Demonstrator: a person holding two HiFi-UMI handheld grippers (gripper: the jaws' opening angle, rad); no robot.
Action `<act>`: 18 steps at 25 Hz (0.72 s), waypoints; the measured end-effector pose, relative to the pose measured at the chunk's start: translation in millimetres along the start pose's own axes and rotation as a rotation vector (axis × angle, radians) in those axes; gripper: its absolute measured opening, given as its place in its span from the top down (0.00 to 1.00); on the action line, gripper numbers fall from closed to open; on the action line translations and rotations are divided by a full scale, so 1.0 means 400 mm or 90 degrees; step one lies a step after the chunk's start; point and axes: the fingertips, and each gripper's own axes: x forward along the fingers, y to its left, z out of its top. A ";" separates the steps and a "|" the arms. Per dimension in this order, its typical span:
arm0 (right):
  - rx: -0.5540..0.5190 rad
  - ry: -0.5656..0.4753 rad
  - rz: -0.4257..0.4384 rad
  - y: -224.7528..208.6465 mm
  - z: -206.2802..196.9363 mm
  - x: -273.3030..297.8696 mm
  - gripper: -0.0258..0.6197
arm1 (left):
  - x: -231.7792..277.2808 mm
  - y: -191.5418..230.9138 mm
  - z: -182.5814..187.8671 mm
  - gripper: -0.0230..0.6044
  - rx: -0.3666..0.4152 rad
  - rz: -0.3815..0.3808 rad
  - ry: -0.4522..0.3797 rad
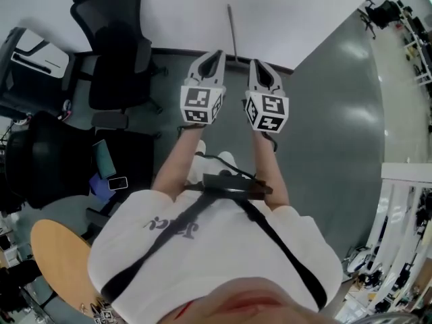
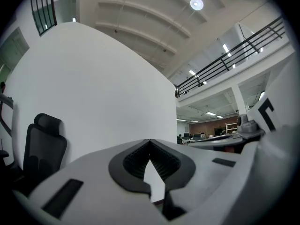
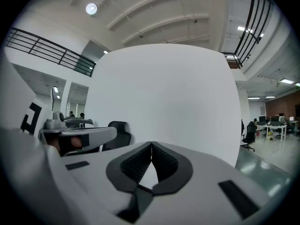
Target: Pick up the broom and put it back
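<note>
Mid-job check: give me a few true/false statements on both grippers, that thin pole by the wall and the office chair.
1. The left gripper is shut with nothing in it. True.
2. The right gripper is clamped on a broom. False: its jaws are together and nothing is between them.
3. A thin pole, possibly the broom's handle, stands against the white wall ahead of both grippers. True.
4. The black office chair is on the right gripper's side. False: it stands to the left of both grippers, by the wall.
</note>
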 end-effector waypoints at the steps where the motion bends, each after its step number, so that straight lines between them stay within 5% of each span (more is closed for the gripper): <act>1: -0.003 0.006 0.002 0.003 0.001 0.042 0.95 | 0.026 0.034 -0.003 0.95 -0.004 0.000 0.000; 9: 0.002 0.042 0.022 -0.003 -0.059 0.290 0.95 | 0.195 0.215 -0.147 0.95 -0.068 -0.029 0.049; 18: 0.030 0.073 0.045 -0.154 -0.128 0.581 0.95 | 0.482 0.312 -0.216 0.95 -0.058 -0.016 0.061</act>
